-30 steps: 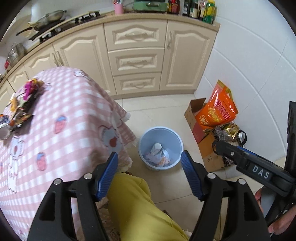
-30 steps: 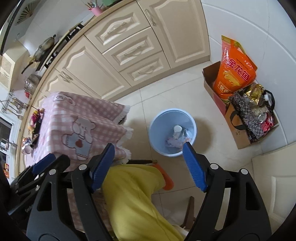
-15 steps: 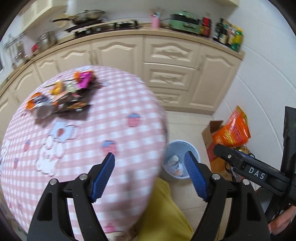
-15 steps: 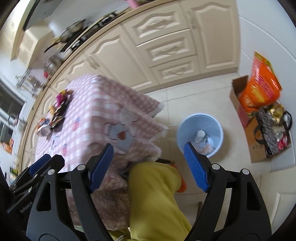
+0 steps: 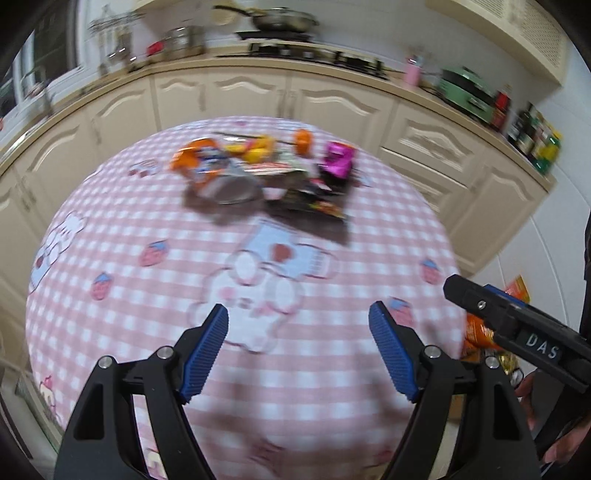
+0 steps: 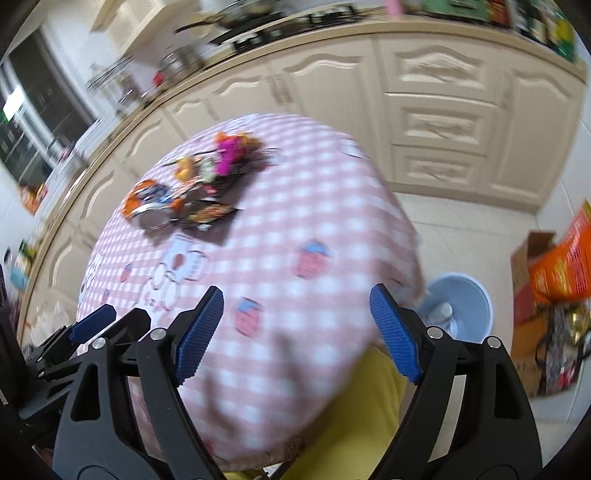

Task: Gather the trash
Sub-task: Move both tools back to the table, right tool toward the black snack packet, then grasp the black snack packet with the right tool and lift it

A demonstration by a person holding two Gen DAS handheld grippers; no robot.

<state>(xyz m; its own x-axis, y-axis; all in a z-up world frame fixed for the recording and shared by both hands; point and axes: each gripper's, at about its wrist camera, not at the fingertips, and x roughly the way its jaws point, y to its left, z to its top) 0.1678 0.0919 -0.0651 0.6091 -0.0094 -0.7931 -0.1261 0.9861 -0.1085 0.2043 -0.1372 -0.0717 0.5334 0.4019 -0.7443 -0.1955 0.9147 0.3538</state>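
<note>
Worktop (image 5: 110, 258), round, draped in pink gingham cloth with bear print: taken as landmark. Pale blue plastic bin (image 6: 476, 295): set on the floor beside the worktop, some rubbish already seen inside. Heap of crumpled wrappers (image 5: 266, 173), orange, magenta, silver: left at the worktop's far side, uncollected. Left tool (image 5: 297, 345), right tool (image 6: 295, 332): both spread, nothing held, poised above the worktop's near edge.

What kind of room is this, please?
Most likely a home kitchen: cream cabinets under a counter, a pan on the stove, and a table with a pink checked cloth.
</note>
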